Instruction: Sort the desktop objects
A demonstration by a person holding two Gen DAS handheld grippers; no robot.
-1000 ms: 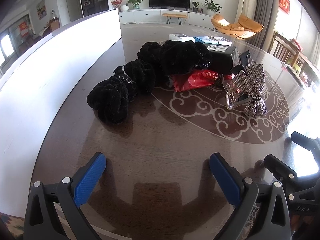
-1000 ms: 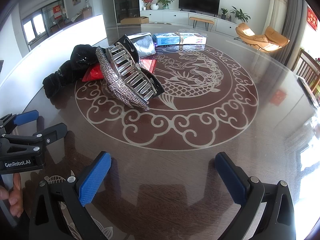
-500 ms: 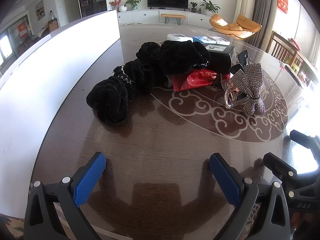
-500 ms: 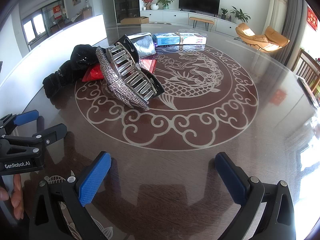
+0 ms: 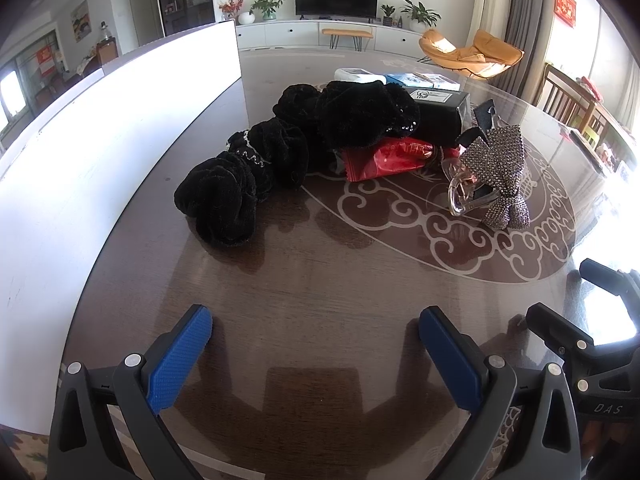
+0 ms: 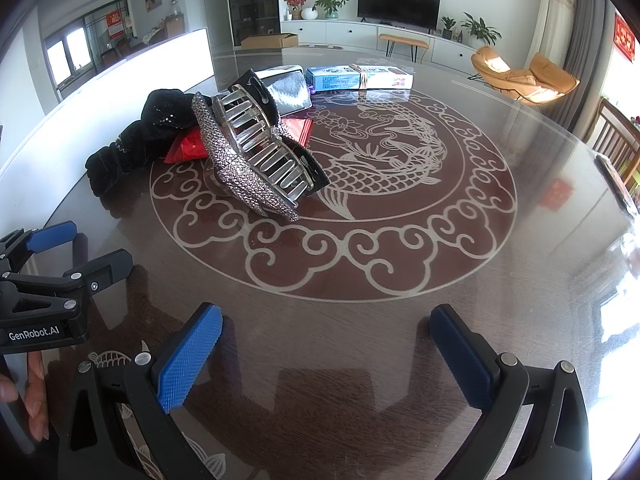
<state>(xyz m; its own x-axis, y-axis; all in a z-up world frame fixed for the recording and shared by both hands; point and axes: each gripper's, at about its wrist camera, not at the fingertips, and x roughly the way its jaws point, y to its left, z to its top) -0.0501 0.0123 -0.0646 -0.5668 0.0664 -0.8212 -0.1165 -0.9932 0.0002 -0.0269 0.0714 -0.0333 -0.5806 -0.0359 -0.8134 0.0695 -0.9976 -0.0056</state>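
Clutter sits unsorted: black scrunchies [image 5: 240, 184], red packet [image 5: 384, 158], rhinestone hair claw [image 6: 256, 160]. Left gripper [image 5: 316, 344] and right gripper [image 6: 326, 344] gape wide, empty.

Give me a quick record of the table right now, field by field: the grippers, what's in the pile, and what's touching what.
left gripper: open, empty, above bare table
right gripper: open, empty
pile: black scrunchies, red packet, rhinestone hair claw, black box
farther back: blue and white box
contact: a scrunchie overlaps the red packet
task progress: nothing picked up yet
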